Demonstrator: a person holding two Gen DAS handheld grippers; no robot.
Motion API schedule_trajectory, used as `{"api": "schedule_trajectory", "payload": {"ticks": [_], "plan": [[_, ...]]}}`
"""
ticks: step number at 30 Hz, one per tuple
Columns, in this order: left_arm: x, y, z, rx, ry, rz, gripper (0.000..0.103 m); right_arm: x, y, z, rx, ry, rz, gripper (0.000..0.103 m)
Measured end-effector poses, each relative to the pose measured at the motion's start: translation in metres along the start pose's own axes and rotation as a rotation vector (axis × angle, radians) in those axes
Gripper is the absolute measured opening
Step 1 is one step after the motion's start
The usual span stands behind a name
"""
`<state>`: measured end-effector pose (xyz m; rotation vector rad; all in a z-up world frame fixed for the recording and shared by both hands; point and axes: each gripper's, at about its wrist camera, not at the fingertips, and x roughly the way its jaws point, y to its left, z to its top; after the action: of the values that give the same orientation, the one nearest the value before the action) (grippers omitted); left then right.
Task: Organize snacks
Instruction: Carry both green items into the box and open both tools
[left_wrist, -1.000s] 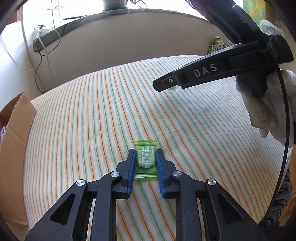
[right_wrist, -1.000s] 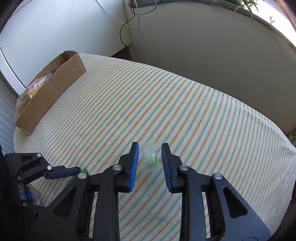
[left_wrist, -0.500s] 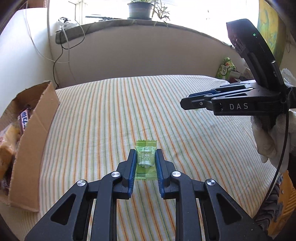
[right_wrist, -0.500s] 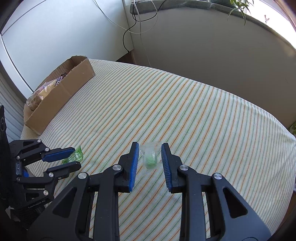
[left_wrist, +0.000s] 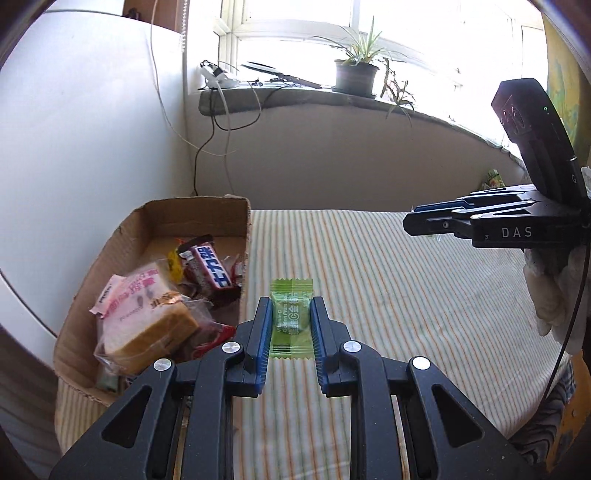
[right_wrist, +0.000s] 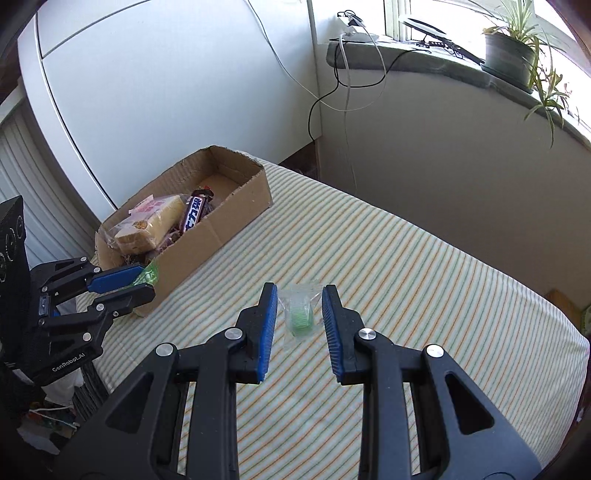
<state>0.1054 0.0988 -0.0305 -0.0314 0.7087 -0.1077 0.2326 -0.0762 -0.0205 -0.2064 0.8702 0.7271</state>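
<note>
My left gripper (left_wrist: 291, 314) is shut on a green candy packet (left_wrist: 290, 317) and holds it above the striped table, just right of the cardboard box (left_wrist: 155, 221). In the right wrist view the left gripper (right_wrist: 142, 282) is by the box's near corner with the green packet (right_wrist: 149, 275) between its fingers. My right gripper (right_wrist: 299, 314) is shut on a clear wrapper with a green sweet (right_wrist: 301, 314), above the table's middle. It also shows in the left wrist view (left_wrist: 417, 223) at the right.
The cardboard box (right_wrist: 221, 221) holds a bread pack (left_wrist: 147, 328), a chocolate bar (left_wrist: 210, 271) and other snacks. The striped tablecloth (right_wrist: 424, 277) covers the table. A windowsill with a potted plant (right_wrist: 509, 51) and cables lies behind. A green bag (left_wrist: 493, 179) sits at far right.
Both grippers have risen and swung left toward the cardboard box, each keeping its sweet. The box and its snacks have come into full view.
</note>
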Motion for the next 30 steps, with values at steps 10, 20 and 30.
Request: {"api": "schedule_trajectory", "payload": {"ticks": [10, 20, 30], "plan": [[0.007, 0.074, 0.033, -0.043, -0.003, 0.077, 0.019, 0.038, 0.066, 0.063, -0.063, -0.023, 0.046, 0.026], [0.033, 0.111, 0.052, -0.059, 0.021, 0.127, 0.019, 0.095, 0.106, 0.109, -0.074, -0.014, 0.103, 0.026], [0.036, 0.128, 0.051, -0.106, 0.033, 0.15, 0.024, 0.125, 0.115, 0.115, -0.096, -0.004, 0.101, 0.039]]}}
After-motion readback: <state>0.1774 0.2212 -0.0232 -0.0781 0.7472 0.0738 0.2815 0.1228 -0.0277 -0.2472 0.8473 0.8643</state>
